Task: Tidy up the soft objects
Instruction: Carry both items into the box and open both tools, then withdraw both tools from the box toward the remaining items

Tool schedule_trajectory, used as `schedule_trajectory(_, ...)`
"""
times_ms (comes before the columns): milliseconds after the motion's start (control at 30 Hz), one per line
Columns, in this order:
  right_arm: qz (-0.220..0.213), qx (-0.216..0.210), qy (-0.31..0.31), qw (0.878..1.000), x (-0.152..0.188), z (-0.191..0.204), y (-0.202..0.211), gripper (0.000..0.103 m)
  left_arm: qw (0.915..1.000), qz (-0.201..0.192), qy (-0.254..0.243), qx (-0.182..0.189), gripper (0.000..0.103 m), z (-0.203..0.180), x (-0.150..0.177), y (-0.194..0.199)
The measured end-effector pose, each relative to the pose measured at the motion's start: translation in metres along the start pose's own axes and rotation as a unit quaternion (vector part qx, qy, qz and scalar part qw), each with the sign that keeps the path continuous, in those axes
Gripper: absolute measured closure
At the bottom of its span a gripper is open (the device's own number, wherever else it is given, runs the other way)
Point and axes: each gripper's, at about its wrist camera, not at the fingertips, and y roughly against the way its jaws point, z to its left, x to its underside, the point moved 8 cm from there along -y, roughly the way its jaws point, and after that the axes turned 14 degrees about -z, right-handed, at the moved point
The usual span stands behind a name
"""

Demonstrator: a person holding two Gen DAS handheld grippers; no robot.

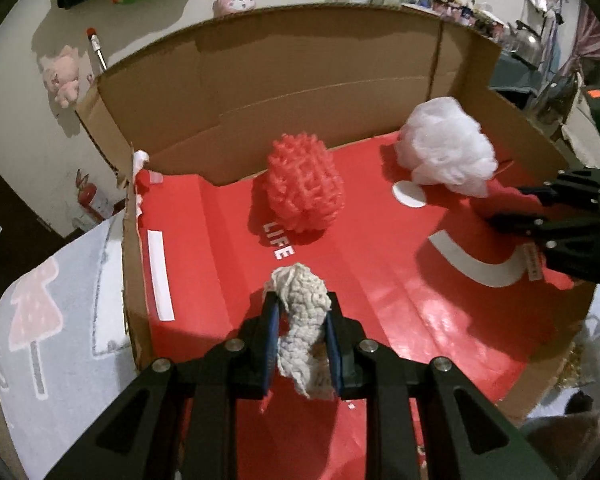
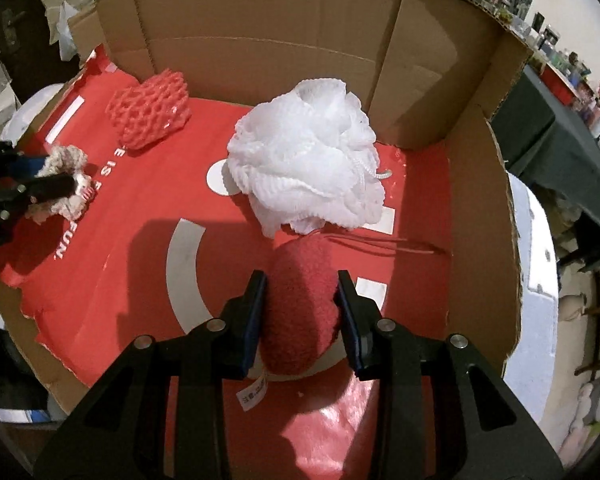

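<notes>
My left gripper (image 1: 302, 300) is shut on a cream crocheted piece (image 1: 302, 336), held over the red floor of an open cardboard box (image 1: 260, 80). It also shows at the left in the right wrist view (image 2: 66, 184). My right gripper (image 2: 302, 280) is shut on a red fuzzy pad (image 2: 300, 316) with a white label, low over the box floor. A white mesh bath pouf (image 2: 308, 160) lies just ahead of it, also seen in the left wrist view (image 1: 446, 148). A red foam net sleeve (image 1: 304, 184) lies mid-box, far left in the right wrist view (image 2: 150, 110).
The box has tall brown walls (image 2: 260, 32) at the back and right. It rests on a pale cloth with a pink tree print (image 1: 52, 320). Plush toys (image 1: 60, 76) hang on the wall behind. A dark table (image 2: 548, 152) with clutter stands to the right.
</notes>
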Motion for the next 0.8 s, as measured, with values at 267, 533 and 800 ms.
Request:
schedule_trajectory(267, 0.002, -0.009, -0.014, 1.0, 0.001, -0.007, -0.001, 0.068, 0.9999, 0.007, 0.01, 0.0, 0.078, 0.005, 0.004, -0.002)
schedule_trajectory(533, 0.006, 0.02, 0.008, 1.0, 0.005, -0.007, -0.004, 0.052, 0.9999, 0.01, 0.002, -0.007, 0.075, 0.003, 0.001, -0.005)
schedule_trajectory(800, -0.007, 0.014, 0.005, 1.0, 0.007, -0.002, 0.009, 0.045, 1.0, -0.005, -0.001, -0.006, 0.058, -0.003, -0.001, -0.001)
